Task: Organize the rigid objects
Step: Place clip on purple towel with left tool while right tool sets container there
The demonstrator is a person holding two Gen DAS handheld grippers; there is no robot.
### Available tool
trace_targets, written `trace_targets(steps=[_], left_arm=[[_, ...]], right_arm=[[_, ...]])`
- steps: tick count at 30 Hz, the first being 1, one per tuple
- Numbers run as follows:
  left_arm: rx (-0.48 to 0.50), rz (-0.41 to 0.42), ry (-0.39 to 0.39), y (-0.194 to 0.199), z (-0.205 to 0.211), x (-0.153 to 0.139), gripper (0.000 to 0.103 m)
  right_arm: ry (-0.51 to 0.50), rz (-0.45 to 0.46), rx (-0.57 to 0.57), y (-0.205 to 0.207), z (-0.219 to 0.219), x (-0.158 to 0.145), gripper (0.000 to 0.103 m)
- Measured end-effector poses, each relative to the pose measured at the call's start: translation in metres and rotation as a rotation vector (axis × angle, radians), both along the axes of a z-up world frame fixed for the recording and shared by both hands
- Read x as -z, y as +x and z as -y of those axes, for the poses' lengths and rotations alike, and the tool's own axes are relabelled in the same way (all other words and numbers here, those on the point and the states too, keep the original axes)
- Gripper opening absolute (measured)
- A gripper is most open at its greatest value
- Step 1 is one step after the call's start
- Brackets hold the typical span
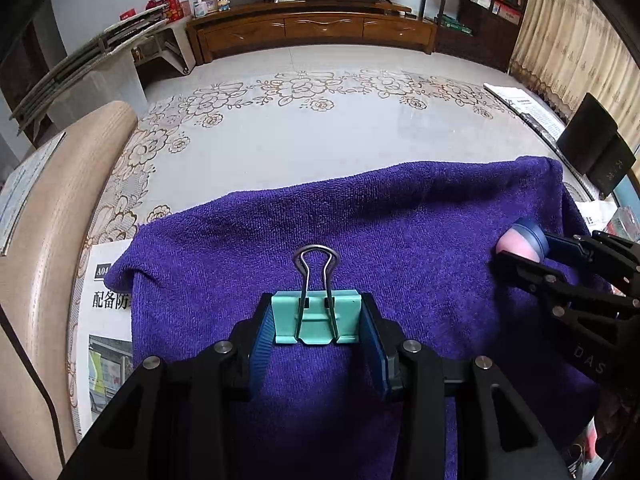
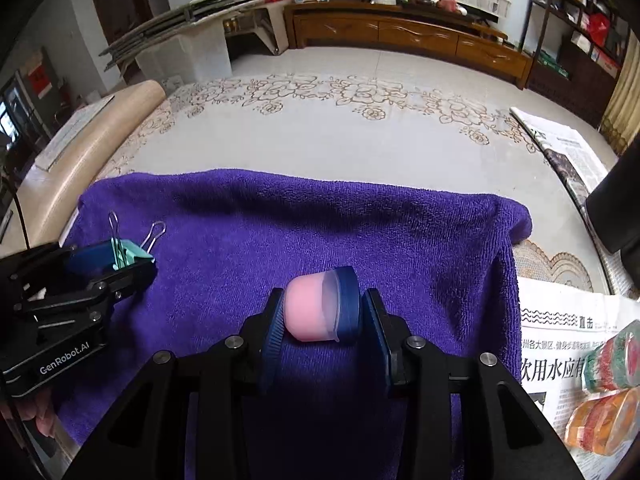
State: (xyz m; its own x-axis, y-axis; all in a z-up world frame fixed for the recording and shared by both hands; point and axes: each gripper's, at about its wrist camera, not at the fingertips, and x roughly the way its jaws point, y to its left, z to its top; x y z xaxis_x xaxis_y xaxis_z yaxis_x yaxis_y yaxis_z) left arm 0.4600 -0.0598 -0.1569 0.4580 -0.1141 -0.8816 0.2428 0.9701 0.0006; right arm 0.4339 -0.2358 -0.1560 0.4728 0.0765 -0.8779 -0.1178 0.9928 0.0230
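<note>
A purple towel [image 1: 360, 216] is spread on the table. My left gripper [image 1: 318, 322] is shut on a teal binder clip [image 1: 316, 320], its wire handles pointing away from me, held just over the towel. The same binder clip [image 2: 132, 254] and left gripper [image 2: 116, 264] show at the left of the right wrist view. My right gripper [image 2: 324, 312] is shut on a small pink jar with a blue lid [image 2: 320, 306], lying sideways between the pads above the towel [image 2: 320, 220]. That jar [image 1: 520, 240] and right gripper [image 1: 520, 252] appear at the right edge of the left wrist view.
The table carries a floral cloth [image 1: 300, 132] beyond the towel. Newspapers [image 2: 568, 328] lie at the right and newspaper [image 1: 104, 320] at the left. Wrapped colourful packs [image 2: 608, 396] sit at the lower right. A dark box [image 1: 592, 148] stands at the far right. A chair back [image 1: 60, 200] curves along the left.
</note>
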Motion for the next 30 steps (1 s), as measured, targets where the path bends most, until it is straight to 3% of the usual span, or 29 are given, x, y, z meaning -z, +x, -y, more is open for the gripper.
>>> trace_targets(steps=[4, 9, 14, 16, 20, 23, 25, 28, 30], left_arm=[[0.002, -0.003, -0.002, 0.002, -0.001, 0.000, 0.043], [-0.021, -0.028, -0.041, 0.008, -0.009, 0.002, 0.066], [-0.017, -0.040, -0.006, 0.007, -0.004, 0.004, 0.074], [-0.023, -0.044, -0.018, 0.006, -0.005, 0.004, 0.078], [-0.031, -0.040, -0.065, -0.004, -0.011, -0.003, 0.082], [-0.044, 0.007, -0.120, -0.021, -0.017, -0.023, 0.103], [-0.055, 0.019, -0.153, -0.033, -0.021, -0.035, 0.103], [-0.054, 0.016, -0.212, -0.062, -0.025, -0.050, 0.103], [-0.041, 0.028, -0.204, -0.087, -0.024, -0.057, 0.103]], right_arm=[[-0.020, -0.002, -0.018, 0.001, -0.003, 0.001, 0.039], [-0.029, -0.009, -0.025, 0.003, -0.005, 0.002, 0.039], [0.009, -0.015, -0.022, 0.004, 0.001, 0.001, 0.043], [0.015, -0.015, -0.021, 0.003, 0.002, 0.001, 0.053], [0.047, -0.011, -0.019, 0.000, 0.005, 0.000, 0.062], [0.069, 0.002, -0.011, -0.007, 0.010, -0.009, 0.075], [0.097, 0.024, -0.006, -0.016, 0.013, -0.020, 0.094], [0.106, 0.039, 0.016, -0.034, 0.016, -0.040, 0.103], [0.091, 0.046, 0.030, -0.052, 0.017, -0.054, 0.103]])
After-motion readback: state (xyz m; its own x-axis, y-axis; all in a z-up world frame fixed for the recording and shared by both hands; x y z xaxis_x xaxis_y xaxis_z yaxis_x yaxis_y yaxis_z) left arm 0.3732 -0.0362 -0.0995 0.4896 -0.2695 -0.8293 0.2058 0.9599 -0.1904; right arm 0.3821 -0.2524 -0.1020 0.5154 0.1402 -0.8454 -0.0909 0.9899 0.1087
